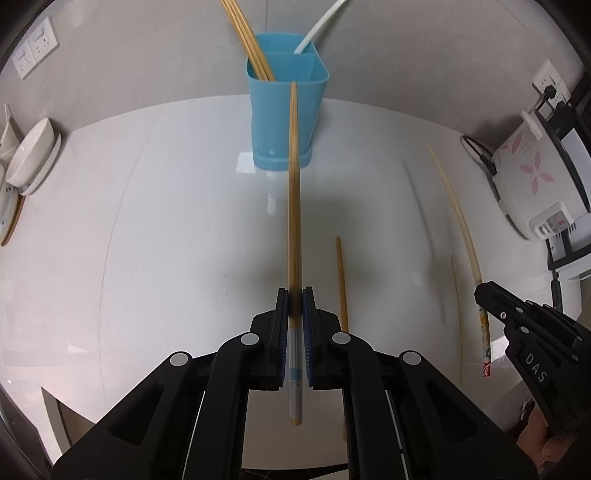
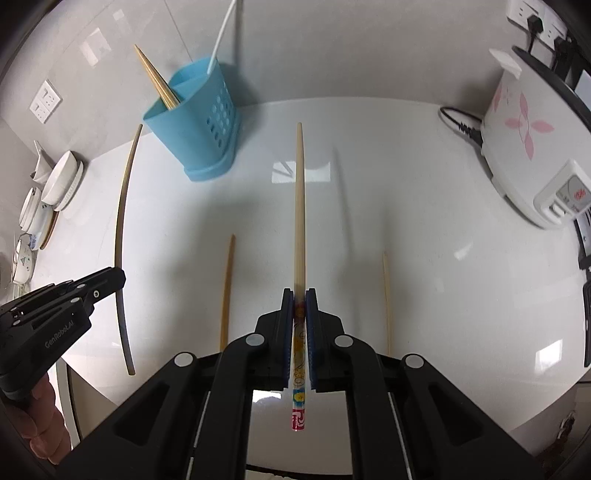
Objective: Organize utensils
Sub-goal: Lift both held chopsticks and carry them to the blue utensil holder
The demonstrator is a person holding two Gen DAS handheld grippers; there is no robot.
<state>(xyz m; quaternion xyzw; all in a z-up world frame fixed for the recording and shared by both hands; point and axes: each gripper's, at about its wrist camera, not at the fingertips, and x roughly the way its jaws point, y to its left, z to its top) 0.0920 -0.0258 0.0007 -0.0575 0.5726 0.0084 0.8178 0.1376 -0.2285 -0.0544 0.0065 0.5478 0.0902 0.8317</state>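
The left gripper was seen clamped narrowly on a brown chopstick, gripped near its pale patterned butt, with the long axis running straight out from the jaws toward 12 o'clock in the left wrist view. The tip was pointed at the blue utensil holder, which stood at 12 o'clock on the white counter, apart from the tip as far as could be judged. Several brown chopsticks were already leaned in the holder's left compartment, and a white handle was stood in its right one.

The right gripper was likewise closed tightly on a pale chopstick with a coloured, flower-printed butt, its long axis also laid toward 12 o'clock from the jaws. In the right wrist view the holder was placed at about 10 o'clock, well off that chopstick's line.

The left hand was therefore judged the better aligned and probably the nearer, so that its stick could be tipped into the left compartment with little sideways correction, whereas the right would have to be swung leftward first.

Two chopsticks were left lying on the counter: a brown one at 11 o'clock of the right jaws and a pale one at 1 o'clock, both roughly parallel to the held stick.
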